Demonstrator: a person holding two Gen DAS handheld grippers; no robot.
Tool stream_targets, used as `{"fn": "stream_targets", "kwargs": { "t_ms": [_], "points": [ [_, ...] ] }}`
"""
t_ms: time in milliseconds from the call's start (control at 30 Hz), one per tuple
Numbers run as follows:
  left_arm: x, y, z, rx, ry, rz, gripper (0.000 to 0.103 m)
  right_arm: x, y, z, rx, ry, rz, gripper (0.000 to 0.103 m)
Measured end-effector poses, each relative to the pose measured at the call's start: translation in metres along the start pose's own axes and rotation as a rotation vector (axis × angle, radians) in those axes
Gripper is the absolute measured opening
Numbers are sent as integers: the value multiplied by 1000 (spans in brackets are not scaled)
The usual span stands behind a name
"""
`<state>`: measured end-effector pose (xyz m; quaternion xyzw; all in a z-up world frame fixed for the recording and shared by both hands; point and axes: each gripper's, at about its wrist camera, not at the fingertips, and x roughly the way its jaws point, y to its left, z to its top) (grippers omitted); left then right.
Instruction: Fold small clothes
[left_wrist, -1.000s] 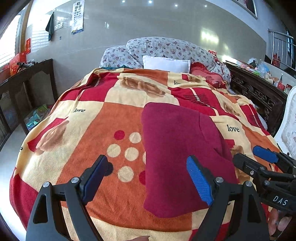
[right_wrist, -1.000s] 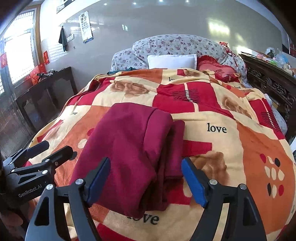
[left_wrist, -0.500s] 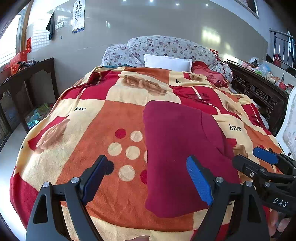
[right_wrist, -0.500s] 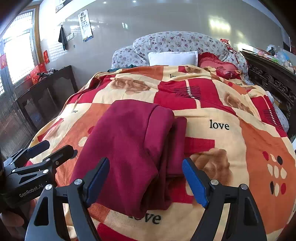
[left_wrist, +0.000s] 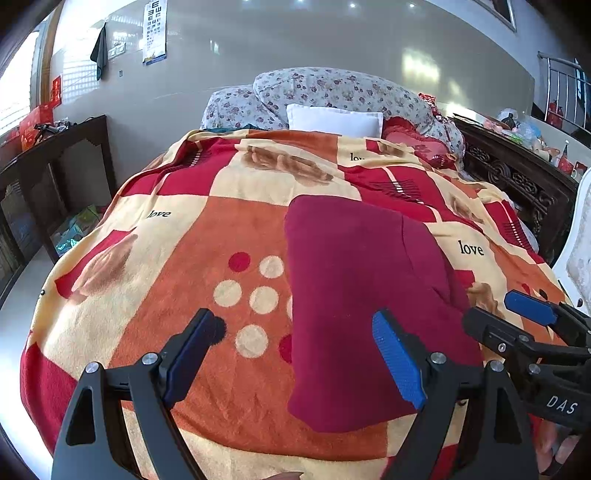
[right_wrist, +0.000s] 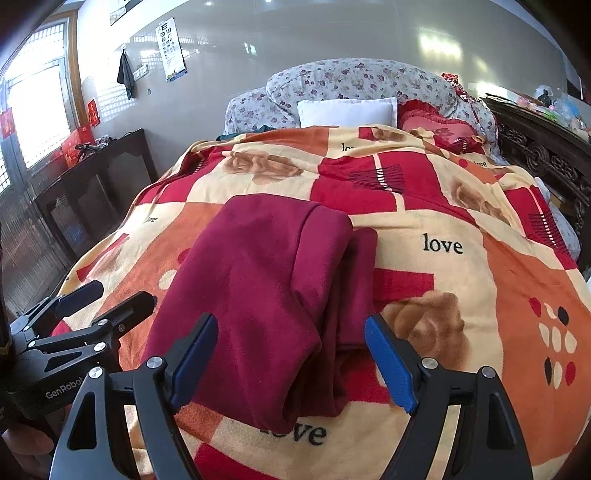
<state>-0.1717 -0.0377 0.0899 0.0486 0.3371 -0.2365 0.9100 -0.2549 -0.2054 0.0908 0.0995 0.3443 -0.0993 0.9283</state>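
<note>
A dark red garment (left_wrist: 362, 295) lies folded lengthwise on the patterned blanket (left_wrist: 207, 236) of the bed; it also shows in the right wrist view (right_wrist: 266, 288), with layers stacked at its right side. My left gripper (left_wrist: 295, 358) is open and empty, held above the garment's near left edge. My right gripper (right_wrist: 291, 358) is open and empty, above the garment's near end. Each gripper shows in the other's view: the right one (left_wrist: 517, 321) at the right edge, the left one (right_wrist: 96, 302) at the left edge.
Floral pillows (left_wrist: 332, 92) and a white pillow (left_wrist: 332, 120) lie at the head of the bed. A dark wooden table (left_wrist: 55, 155) stands to the left. A carved dark wooden cabinet (left_wrist: 517, 173) with clutter stands to the right. A white chair (left_wrist: 580, 243) is at the right edge.
Both grippers have drawn back and risen slightly from the garment; the view has shifted a little. Both stay open. The garment has not moved.
</note>
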Motion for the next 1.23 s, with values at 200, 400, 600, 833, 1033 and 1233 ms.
{"fn": "stream_targets", "kwargs": {
  "t_ms": [200, 400, 600, 833, 1033, 1233],
  "points": [
    [0, 0, -1, 0, 2, -2, 86, 0, -1, 1, 5, 2, 0, 86],
    [1, -1, 0, 2, 5, -1, 86, 1, -2, 0, 2, 7, 1, 86],
    [2, -1, 0, 2, 9, -1, 86, 3, -4, 0, 4, 12, 1, 87],
    [7, 0, -2, 9, 7, 0, 86, 7, -5, -1, 1, 25, 4, 87],
    [12, 7, 0, 15, 3, -2, 86, 11, -18, 0, 29, 33, -10, 87],
    [20, 17, 1, 14, 1, 33, 86, 15, -41, -1, 75, 47, -26, 87]
  ]
}}
